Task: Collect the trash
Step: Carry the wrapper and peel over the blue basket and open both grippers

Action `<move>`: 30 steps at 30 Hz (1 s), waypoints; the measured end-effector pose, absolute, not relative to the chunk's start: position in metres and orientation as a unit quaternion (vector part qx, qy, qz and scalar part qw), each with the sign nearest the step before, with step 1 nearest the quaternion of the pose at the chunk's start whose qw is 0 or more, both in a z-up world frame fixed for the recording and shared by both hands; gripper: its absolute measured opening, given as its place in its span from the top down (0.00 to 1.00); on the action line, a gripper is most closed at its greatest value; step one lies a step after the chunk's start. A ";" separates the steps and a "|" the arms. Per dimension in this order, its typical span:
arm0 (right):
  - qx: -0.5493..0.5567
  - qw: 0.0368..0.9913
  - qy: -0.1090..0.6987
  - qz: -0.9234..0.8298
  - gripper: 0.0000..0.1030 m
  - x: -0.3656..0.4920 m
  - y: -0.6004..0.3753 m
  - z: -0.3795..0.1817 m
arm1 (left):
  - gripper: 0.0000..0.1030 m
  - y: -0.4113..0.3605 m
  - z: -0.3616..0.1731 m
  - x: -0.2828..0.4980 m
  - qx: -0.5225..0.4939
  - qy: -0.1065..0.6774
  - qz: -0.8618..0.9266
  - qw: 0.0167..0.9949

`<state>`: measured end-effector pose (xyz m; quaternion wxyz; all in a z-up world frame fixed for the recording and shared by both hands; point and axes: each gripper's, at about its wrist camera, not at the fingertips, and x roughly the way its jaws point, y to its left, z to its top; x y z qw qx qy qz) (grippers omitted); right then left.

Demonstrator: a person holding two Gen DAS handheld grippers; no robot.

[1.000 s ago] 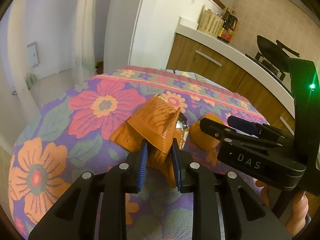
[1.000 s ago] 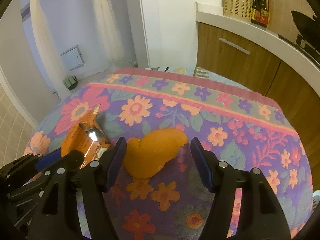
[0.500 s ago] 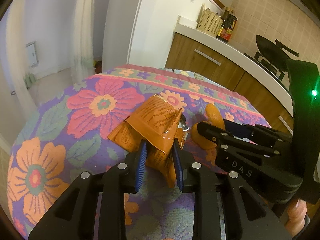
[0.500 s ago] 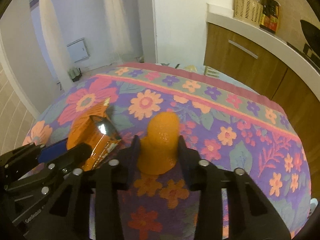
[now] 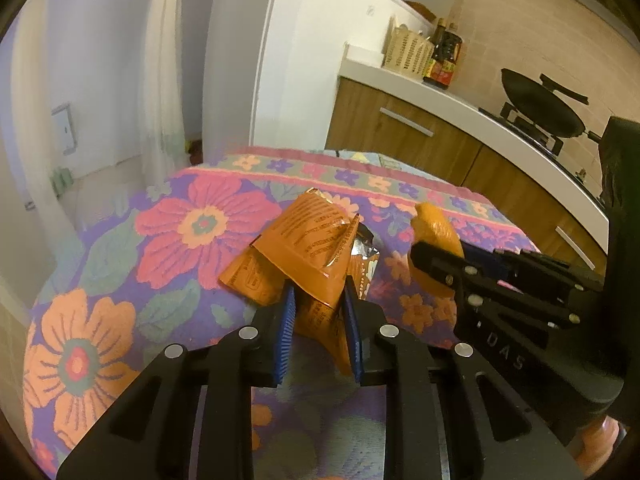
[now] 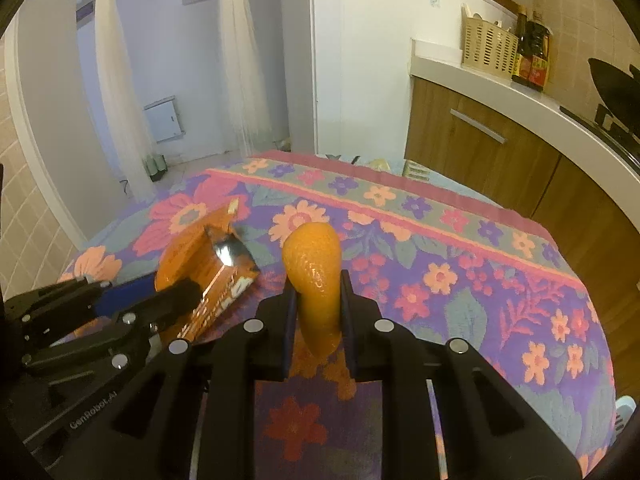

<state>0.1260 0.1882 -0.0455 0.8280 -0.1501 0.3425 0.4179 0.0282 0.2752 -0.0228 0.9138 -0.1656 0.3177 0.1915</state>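
Observation:
My left gripper [image 5: 320, 300] is shut on a crumpled orange snack wrapper [image 5: 308, 248] with a silver inside, held just above the flowered tablecloth [image 5: 180, 232]. My right gripper [image 6: 318, 296] is shut on a piece of orange peel [image 6: 314, 264], which stands upright between the fingers, lifted off the cloth. In the right wrist view the left gripper [image 6: 176, 292] and wrapper [image 6: 200, 264] show at the left. In the left wrist view the right gripper [image 5: 448, 256] and the peel [image 5: 436, 228] show at the right.
The table is covered by the flowered cloth [image 6: 460, 280]. Beyond it stand a white fridge [image 6: 360, 60] and a wooden kitchen counter [image 6: 500, 136] with a basket [image 6: 486, 50], bottles [image 6: 532, 56] and a black wok [image 5: 540, 104].
My right gripper closed on the orange peel and lifted it, so the peel now stands upright. My left gripper kept its hold on the wrapper and rose slightly.

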 end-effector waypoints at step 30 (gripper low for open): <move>-0.009 0.908 0.328 0.259 0.84 0.090 -0.107 -0.018 | 0.81 0.078 0.026 0.058 -0.075 0.292 0.036 0.953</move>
